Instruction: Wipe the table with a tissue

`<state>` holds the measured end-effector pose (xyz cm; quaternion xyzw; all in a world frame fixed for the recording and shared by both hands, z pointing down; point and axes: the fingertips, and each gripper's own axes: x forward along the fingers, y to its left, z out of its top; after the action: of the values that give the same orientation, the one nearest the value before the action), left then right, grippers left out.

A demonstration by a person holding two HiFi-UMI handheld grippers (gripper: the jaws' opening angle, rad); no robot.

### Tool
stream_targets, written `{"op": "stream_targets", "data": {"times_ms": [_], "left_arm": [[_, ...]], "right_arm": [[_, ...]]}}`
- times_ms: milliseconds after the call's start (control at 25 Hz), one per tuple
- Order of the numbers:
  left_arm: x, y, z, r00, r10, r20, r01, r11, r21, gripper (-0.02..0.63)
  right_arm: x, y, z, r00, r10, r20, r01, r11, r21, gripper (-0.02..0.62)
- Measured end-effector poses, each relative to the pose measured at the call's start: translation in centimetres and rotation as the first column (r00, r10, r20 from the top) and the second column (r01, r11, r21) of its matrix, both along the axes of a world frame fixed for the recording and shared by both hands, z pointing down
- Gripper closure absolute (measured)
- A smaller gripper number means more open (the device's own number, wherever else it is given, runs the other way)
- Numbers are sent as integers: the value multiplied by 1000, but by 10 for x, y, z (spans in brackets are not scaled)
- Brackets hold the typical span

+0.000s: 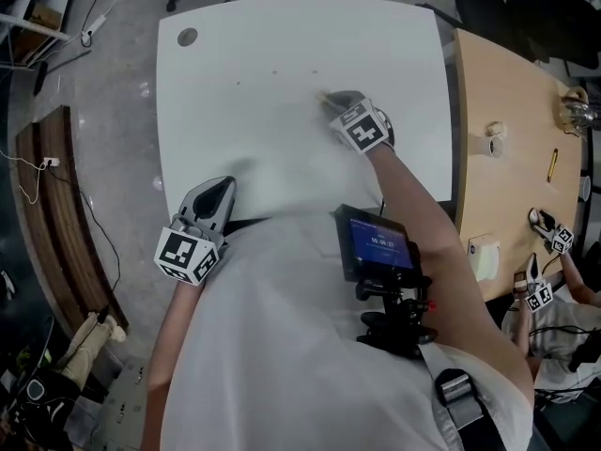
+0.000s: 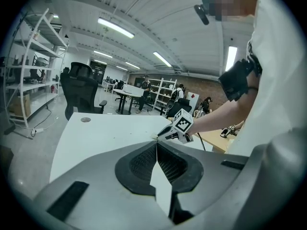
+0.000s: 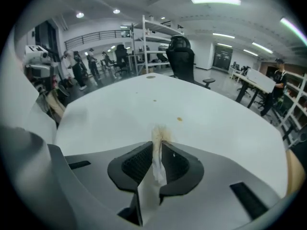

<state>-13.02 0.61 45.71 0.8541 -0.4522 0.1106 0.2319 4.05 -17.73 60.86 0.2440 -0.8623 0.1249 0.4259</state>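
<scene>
- White rounded-corner desk (image 1: 282, 54): top mostly bare. Round grey cap (image 1: 187, 37) set into its far left corner.
- Right hand-held gripper (image 1: 334, 101): reached out over the middle of the desk, jaw tips low at the surface. Jaws pinch a thin white paper tissue (image 3: 156, 166), which stands on edge between the pads and runs back down the gap. The tissue's front end pokes just past the jaw tips and is stained yellow-brown. Cannot tell from either view whether that end touches the desk.
- Small brown spots (image 3: 179, 119) on the desk ahead of the tissue; one lies just beyond the jaw tips, fainter ones farther out towards the cap.
- Left hand-held gripper (image 2: 157, 142): at the near left edge of the desk, close to the person's body, well apart from the right one. Jaws pressed together at the tips, nothing between them; it points across the desk at the right hand-held gripper.
- Black device with a blue lit screen (image 1: 377, 245) mounted on the person's chest.
- Light wooden desk (image 1: 507, 101) adjoins on the right, carrying a few small items too small to identify.
- Black high-backed office chair (image 3: 181, 56) at the far side of the white desk.
</scene>
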Motion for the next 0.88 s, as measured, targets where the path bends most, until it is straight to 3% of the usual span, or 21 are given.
{"op": "stream_targets", "data": {"times_ms": [80,160,240,520,880], "left_arm": [[3,-1,0,1000,-2,-1,2,1000,4,600],[6,-3,-3,1000,-9,-2,9,1000,10,600],[3,-4,-5,1000,-25,-3,25,1000,14,600],[-21,11,-9,996,-89,5,89,996,-3,600],[-25,18,-8,989,-150,20,150,988,-23,600]], "right_arm": [[-15,15,-5,992,-25,124,35,996,-83,535],[-22,18,-13,973,11,230,18,992,-126,535],[-21,6,-19,962,67,263,-36,992,-122,535],[10,-60,-24,934,298,196,-296,954,-40,535],[21,-85,-4,946,320,43,-323,944,70,535]]}}
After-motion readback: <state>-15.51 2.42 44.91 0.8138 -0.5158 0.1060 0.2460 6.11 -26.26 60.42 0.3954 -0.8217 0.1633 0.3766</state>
